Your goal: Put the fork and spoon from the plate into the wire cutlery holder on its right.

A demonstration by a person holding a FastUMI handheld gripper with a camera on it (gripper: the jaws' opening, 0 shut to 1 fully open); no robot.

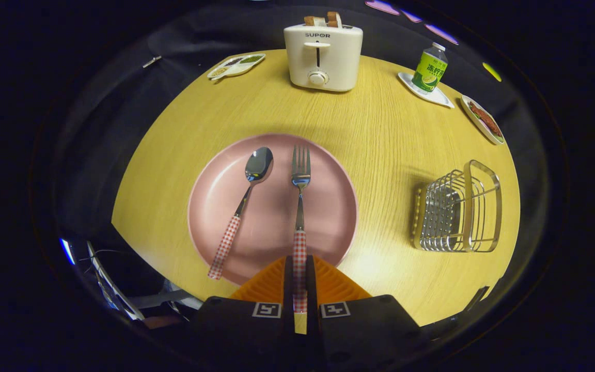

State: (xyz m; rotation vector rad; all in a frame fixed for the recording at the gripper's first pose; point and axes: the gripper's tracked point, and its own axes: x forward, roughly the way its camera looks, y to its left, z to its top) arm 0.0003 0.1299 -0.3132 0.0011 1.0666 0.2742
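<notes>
A pink plate (328, 206) lies on the wooden table just ahead of my fingers. On it rest a spoon (246, 199) to the left and a fork (300, 206) to the right, both with red-and-white checked handles. My gripper (299, 274) is shut on the fork's handle end, which runs back between the two fingers. The fork's tines point away toward the toaster. The spoon lies free, its handle end hanging over the plate's near rim. The wire cutlery holder (457, 212) stands to the right of the plate.
A white toaster (323, 57) with bread in it stands at the table's far side. A small divided dish (235, 65) lies far left. A green-labelled bottle (430, 68) on a white saucer and a dish of food (483, 120) are at far right.
</notes>
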